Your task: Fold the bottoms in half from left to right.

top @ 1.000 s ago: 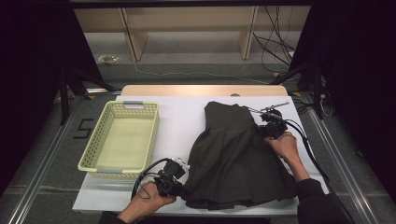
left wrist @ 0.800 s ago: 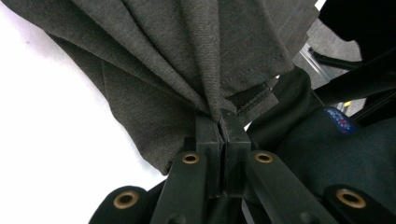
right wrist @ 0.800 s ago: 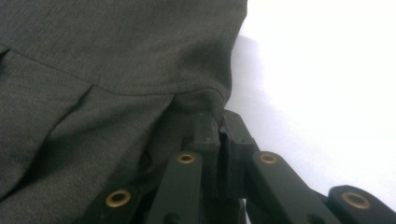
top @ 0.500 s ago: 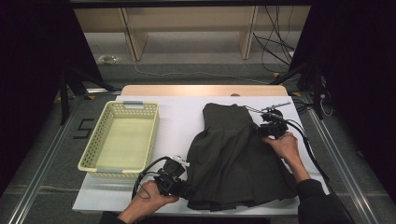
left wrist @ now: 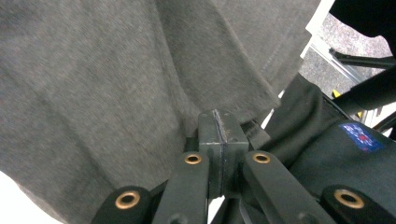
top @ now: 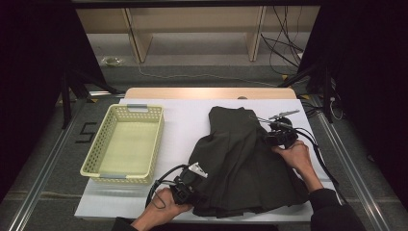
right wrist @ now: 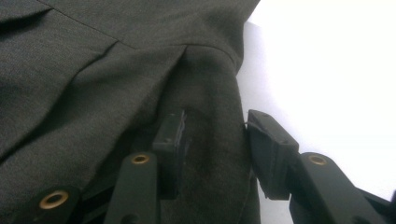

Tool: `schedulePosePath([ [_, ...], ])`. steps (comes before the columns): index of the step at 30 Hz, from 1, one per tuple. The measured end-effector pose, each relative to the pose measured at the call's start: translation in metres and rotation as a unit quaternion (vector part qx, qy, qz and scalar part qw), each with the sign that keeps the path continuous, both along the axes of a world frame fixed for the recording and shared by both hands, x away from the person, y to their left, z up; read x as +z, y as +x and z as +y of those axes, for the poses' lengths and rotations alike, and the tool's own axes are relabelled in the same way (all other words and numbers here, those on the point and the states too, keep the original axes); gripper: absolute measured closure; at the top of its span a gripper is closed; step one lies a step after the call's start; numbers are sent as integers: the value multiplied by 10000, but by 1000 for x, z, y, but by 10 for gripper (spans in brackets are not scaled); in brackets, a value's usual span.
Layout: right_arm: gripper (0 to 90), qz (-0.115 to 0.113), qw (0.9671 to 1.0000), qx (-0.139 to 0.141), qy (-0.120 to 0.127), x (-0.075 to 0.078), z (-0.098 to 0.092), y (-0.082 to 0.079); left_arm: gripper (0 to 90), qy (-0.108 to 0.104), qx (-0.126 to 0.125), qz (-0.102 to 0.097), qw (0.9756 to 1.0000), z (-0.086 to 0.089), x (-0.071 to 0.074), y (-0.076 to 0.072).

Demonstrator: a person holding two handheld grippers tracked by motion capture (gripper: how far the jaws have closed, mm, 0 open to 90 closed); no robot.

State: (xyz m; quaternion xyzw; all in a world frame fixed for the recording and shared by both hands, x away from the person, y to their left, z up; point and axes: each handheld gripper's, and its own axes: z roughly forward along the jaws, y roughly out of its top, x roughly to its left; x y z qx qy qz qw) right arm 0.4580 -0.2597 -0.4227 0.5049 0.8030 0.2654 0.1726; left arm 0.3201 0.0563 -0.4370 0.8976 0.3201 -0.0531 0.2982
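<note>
Left claw (left wrist: 218, 135) pinched shut at the dark garment's (top: 240, 159) hem, right claw (right wrist: 212, 144) parted around its edge fold; no readable label.

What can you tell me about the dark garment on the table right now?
The dark garment is a grey-green woven piece with pleat-like folds and stitched seams, lying flat on the white table, narrow end away from the person, right of the yellow basket. The left gripper is closed on its near-left hem. The right gripper straddles a raised fold at its right edge.
</note>
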Motion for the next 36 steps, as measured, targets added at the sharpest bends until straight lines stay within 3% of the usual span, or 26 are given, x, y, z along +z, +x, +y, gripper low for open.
schedulePosePath([
  [4, 587, 17, 10000, -15, 14, 0, -2, -1, 886, -107, 89, -38, 9999, 1, 2, 2],
  [11, 556, -110, 9999, -30, 119, 2, -4, -5, 600, -301, 562, -428, 9971, 12, 16, 7],
  [18, 470, -295, 9992, -68, 276, 8, -8, -12, 516, -92, 734, -429, 9963, 14, 13, 10],
  [20, 470, -322, 9990, -61, 296, 9, -9, -15, 553, -14, 680, -403, 9969, 12, 11, 11],
  [25, 470, -287, 9993, 42, 239, 8, -7, -21, 875, 153, 533, -74, 9984, 7, -1, 19],
  [27, 468, -280, 9994, 91, 204, 7, -6, -22, 884, 89, 410, 35, 9991, 2, -2, 19],
  [29, 468, -258, 9995, 71, 164, 6, -5, -22, 887, -132, 274, 246, 9992, -7, -2, 17],
  [32, 468, -257, 9996, 48, 133, 6, -6, -22, 887, -84, 84, 222, 9997, -23, -4, 13],
  [36, 471, -256, 9996, 59, 99, 5, -5, -23, 875, -172, 121, 340, 9992, -34, -10, 17],
])
